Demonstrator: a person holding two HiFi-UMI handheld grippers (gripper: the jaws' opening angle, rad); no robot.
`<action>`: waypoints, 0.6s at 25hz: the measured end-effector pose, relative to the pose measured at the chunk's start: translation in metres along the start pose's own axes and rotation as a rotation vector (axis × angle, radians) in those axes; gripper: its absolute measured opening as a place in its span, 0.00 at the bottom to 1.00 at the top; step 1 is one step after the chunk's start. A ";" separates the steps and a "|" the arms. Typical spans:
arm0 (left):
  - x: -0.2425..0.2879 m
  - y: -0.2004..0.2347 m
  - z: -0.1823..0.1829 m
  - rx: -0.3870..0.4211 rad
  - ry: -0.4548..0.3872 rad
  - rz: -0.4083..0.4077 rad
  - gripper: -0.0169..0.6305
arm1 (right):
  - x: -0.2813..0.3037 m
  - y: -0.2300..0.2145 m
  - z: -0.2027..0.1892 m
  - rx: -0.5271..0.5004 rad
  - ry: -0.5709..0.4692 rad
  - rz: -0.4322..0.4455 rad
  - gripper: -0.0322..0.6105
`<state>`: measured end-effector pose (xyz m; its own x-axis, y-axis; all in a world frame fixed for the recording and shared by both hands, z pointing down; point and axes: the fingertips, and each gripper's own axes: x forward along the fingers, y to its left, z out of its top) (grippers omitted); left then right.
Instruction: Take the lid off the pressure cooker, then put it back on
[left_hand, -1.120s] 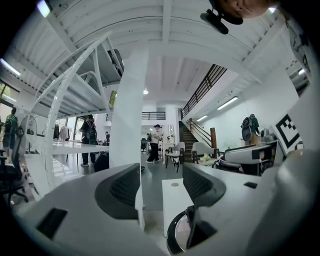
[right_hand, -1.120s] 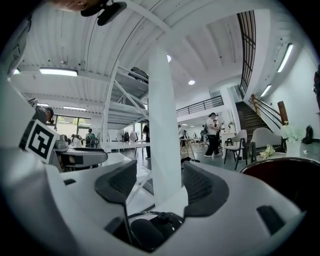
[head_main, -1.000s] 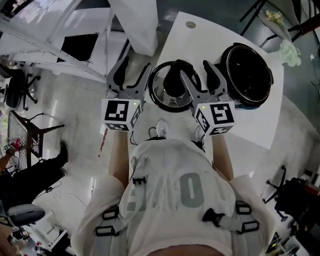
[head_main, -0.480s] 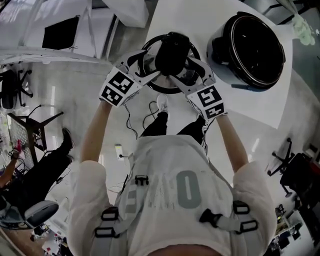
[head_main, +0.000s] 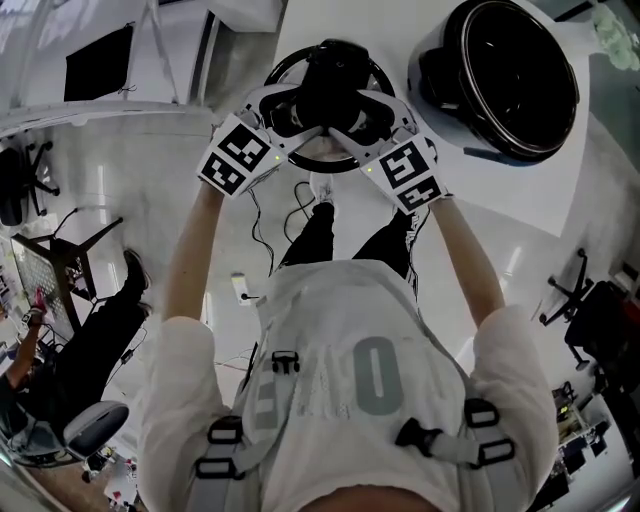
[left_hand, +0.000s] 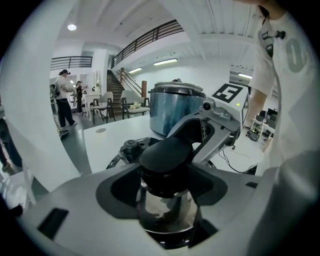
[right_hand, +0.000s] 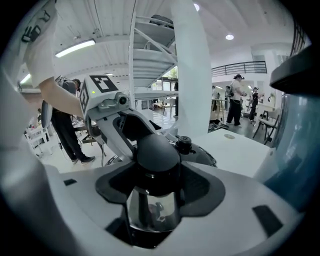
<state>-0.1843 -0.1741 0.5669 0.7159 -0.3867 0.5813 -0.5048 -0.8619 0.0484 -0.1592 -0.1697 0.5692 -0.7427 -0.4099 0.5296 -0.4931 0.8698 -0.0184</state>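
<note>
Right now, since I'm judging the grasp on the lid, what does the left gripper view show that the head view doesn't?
Left gripper view only: the shiny collar under the knob, hugged by the left gripper's fingers, which just widened. Head view only: the cooker's open black inside. Both: the lid, its knob, the cooker, the left gripper.

white table (head_main: 510, 195) | office chair (head_main: 20, 180) on floor | bystander (left_hand: 63, 97) standing

Cooker pot (head_main: 436, 78) walls off your right, lid (head_main: 283, 68) with its tall knob (head_main: 335, 80) straight ahead, open table (head_main: 400, 25) between them and beyond.
</note>
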 end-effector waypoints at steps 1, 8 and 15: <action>0.000 -0.001 0.000 0.011 -0.012 -0.004 0.46 | 0.000 0.001 0.000 -0.009 0.005 0.008 0.47; -0.001 -0.001 0.002 0.006 -0.016 -0.011 0.44 | -0.005 0.000 0.006 -0.039 -0.012 -0.004 0.46; -0.043 0.007 0.038 0.017 -0.057 0.021 0.44 | -0.019 0.007 0.058 -0.049 -0.098 -0.003 0.45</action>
<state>-0.2001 -0.1766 0.5115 0.7321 -0.4224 0.5345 -0.5120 -0.8587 0.0228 -0.1749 -0.1719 0.5102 -0.7834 -0.4351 0.4437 -0.4742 0.8800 0.0257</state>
